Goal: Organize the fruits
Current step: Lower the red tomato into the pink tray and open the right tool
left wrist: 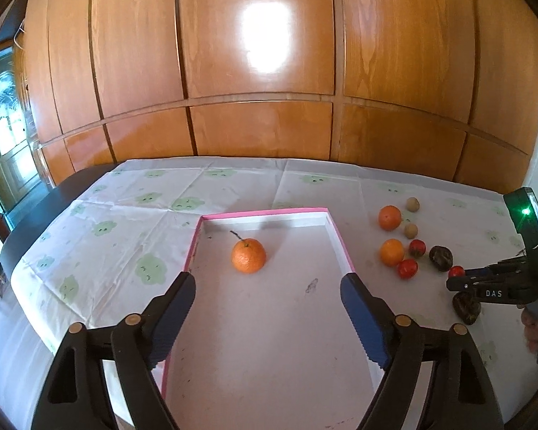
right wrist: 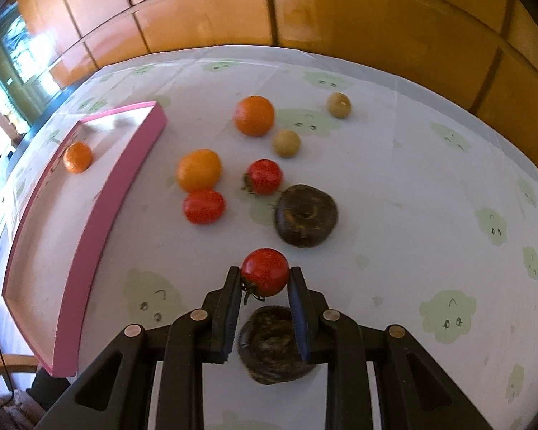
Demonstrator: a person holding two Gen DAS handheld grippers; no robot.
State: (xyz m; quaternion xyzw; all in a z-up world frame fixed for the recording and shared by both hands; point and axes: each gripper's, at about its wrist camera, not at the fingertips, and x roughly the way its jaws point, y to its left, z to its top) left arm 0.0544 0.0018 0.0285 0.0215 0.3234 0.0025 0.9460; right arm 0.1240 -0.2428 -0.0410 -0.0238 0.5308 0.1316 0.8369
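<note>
The right gripper [right wrist: 265, 279] pinches a small red tomato [right wrist: 265, 276] between its jaws, held above the desk [right wrist: 394, 186] among the loose fruit. The pink-rimmed tray [right wrist: 104, 211] lies off to that gripper's left, so the tomato probably has to travel leftward over the rim. The left gripper [left wrist: 269, 294] hangs over the tray with jaws spread and empty, one orange [left wrist: 249, 255] ahead of it.

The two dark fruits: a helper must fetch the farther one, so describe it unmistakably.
Start at the pink-rimmed tray, then look right past the loose oranges and tomatoes. The farther dark fruit lies flat on the cloth beside a tomato, unlike its twin under the right gripper.
</note>
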